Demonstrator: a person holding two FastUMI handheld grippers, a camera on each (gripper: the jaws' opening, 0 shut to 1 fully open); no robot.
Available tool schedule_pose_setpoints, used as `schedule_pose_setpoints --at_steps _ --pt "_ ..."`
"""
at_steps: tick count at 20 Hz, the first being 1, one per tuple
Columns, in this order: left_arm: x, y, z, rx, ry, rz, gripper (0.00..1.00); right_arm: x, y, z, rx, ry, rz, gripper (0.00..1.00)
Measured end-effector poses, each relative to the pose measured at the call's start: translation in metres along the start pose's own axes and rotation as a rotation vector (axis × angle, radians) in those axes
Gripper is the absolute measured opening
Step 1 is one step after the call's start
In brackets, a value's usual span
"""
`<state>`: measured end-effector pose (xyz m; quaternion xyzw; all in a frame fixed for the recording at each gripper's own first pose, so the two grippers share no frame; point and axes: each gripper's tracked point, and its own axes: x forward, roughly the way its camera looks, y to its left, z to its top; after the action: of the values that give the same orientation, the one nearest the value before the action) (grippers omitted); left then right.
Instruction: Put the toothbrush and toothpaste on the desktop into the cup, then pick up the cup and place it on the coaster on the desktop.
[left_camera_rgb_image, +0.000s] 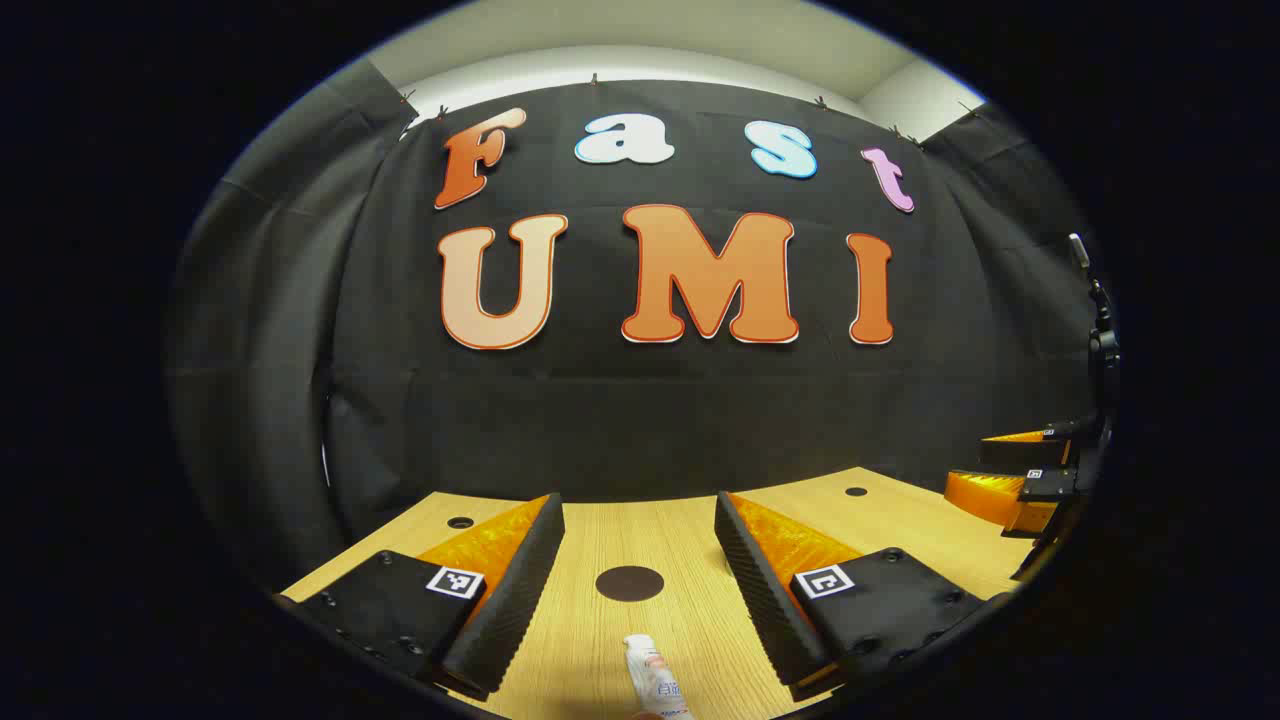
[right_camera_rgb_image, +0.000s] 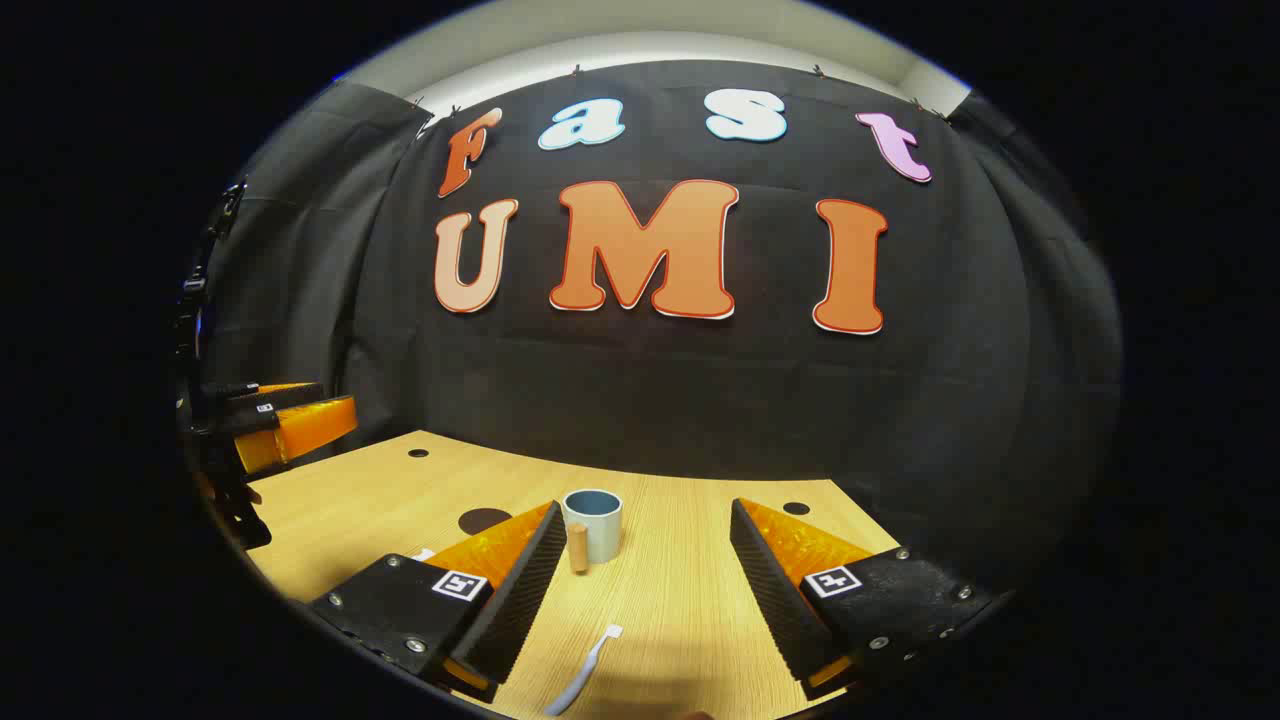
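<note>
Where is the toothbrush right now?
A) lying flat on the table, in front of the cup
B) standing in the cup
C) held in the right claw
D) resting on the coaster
A: in the right gripper view the toothbrush lies flat on the table, nearer the camera than the cup, between the open fingers of the right claw, which touch nothing.
</note>
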<state>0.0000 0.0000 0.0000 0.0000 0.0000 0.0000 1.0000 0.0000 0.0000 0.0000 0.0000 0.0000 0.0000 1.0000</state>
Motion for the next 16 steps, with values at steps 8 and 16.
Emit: schedule_pose_setpoints --at_steps 8,16 --pt "-0.001 0.003 -0.01 -0.003 0.043 0.01 0.98 0.001 0.01 -0.024 0.01 0.1 0.035 0.99" --pt "0.006 0.002 -0.029 0.01 0.137 -0.011 0.98 0.006 0.019 -0.055 0.034 0.263 0.08 0.99"
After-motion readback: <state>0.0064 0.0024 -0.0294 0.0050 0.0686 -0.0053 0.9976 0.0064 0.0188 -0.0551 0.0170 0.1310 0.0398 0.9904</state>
